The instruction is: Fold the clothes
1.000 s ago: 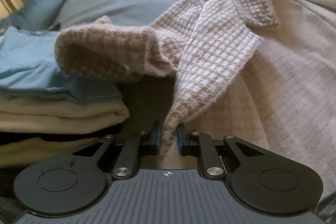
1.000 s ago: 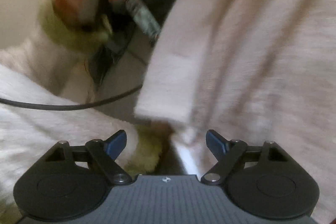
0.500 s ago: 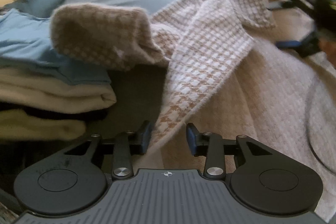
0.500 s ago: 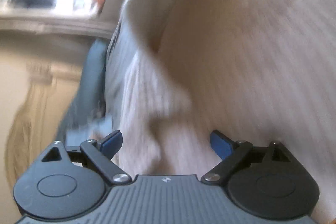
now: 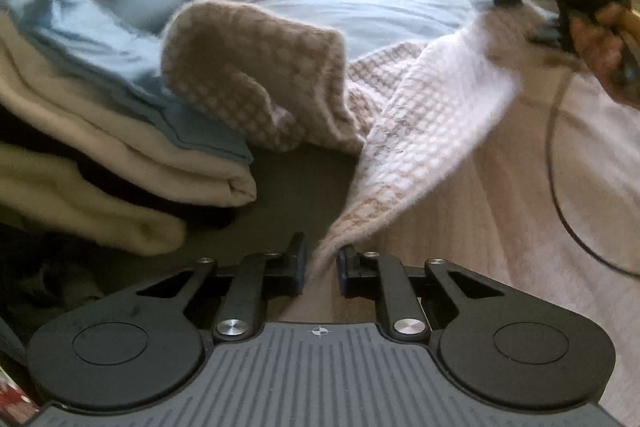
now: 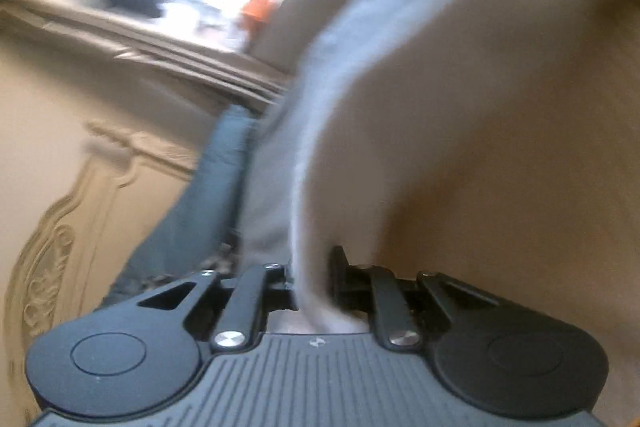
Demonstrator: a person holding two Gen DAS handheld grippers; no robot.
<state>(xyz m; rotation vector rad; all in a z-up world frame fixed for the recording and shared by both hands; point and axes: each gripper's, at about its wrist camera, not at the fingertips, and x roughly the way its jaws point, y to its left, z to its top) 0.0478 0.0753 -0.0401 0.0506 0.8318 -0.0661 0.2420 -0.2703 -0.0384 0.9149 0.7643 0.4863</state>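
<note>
Houndstooth knit garment [image 5: 416, 131] held between two tools above the bed [image 5: 360, 11]
Left tool [image 5: 322, 263] is clamped on a near corner, right tool [image 6: 312, 279] on a far edge; the garment hangs part-spread, one flap lying on the stack. Judged mid-fold: four or so folded pieces stacked [image 5: 120, 147] at left, one garment in hand, pale fabric beneath

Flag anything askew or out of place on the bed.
The checked garment has one end flopped over the folded stack, draping onto its blue top piece. Otherwise nothing stands out; both grippers pinch fabric.
</note>
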